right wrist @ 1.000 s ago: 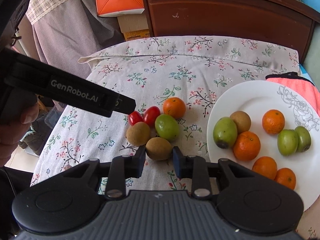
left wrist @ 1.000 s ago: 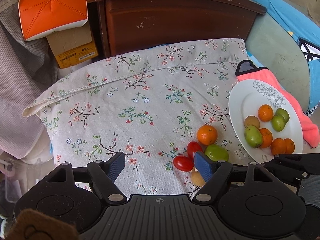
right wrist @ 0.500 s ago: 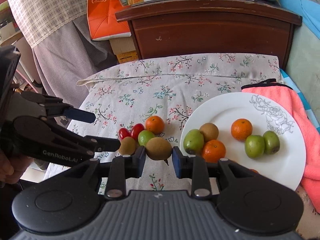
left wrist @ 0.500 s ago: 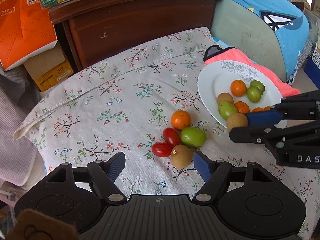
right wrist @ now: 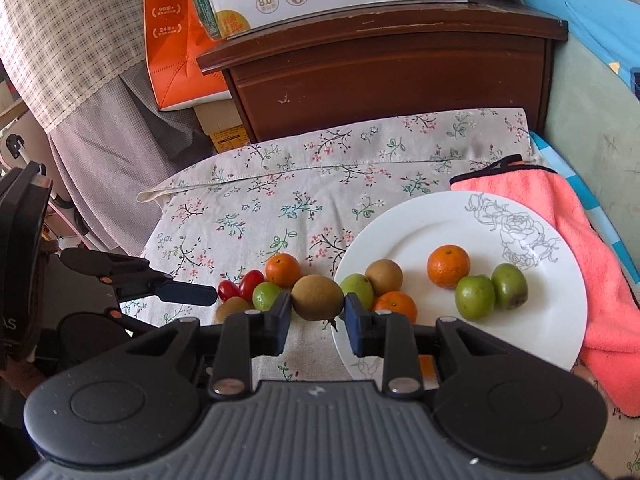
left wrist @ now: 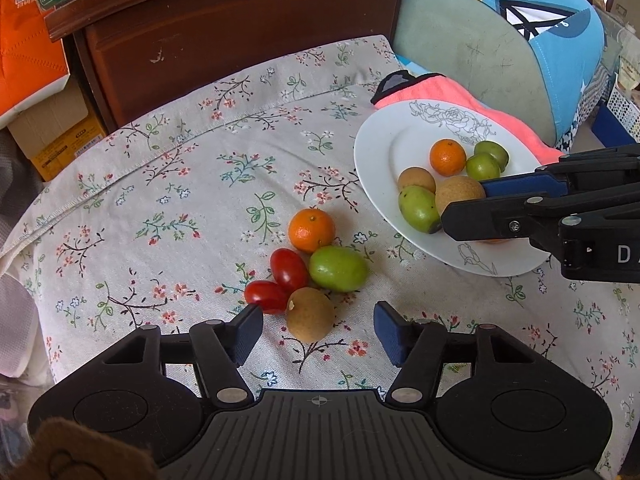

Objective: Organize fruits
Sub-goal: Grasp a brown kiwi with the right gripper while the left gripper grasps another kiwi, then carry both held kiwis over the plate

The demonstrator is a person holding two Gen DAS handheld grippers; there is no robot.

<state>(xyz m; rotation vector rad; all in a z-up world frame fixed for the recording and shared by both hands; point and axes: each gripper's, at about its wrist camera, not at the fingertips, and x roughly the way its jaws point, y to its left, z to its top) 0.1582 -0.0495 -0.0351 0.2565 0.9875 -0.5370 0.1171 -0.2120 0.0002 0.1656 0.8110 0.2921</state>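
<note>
The right claw (right wrist: pixel 316 318) is pinching a brown kiwi (right wrist: pixel 317 297) by its two ends, so the fruit's long axis runs sideways, straight across from pad to pad, with a little stem bit poking down at the right end. It's held up over the near-left rim of the white plate (right wrist: pixel 408 236), not resting on anything. Half a second ago that same kiwi was still out over the flowered cloth (right wrist: pixel 248 208), left of the plate, so it's been carried right and forward. The left claw (left wrist: pixel 318 332) is spread wide with nothing in it, low over the cloth, and a second brown kiwi (left wrist: pixel 310 314) sits between its fingers without touching either; earlier that claw was further back from the pile. Just past it are two cherry tomatoes (left wrist: pixel 288 268), a green fruit (left wrist: pixel 338 269) and a mandarin (left wrist: pixel 311 230), all bunched together touching. Further right, the plate holds mandarins, green fruits and a kiwi, with a pink towel (right wrist: pixel 580 248) under its far edge.
</note>
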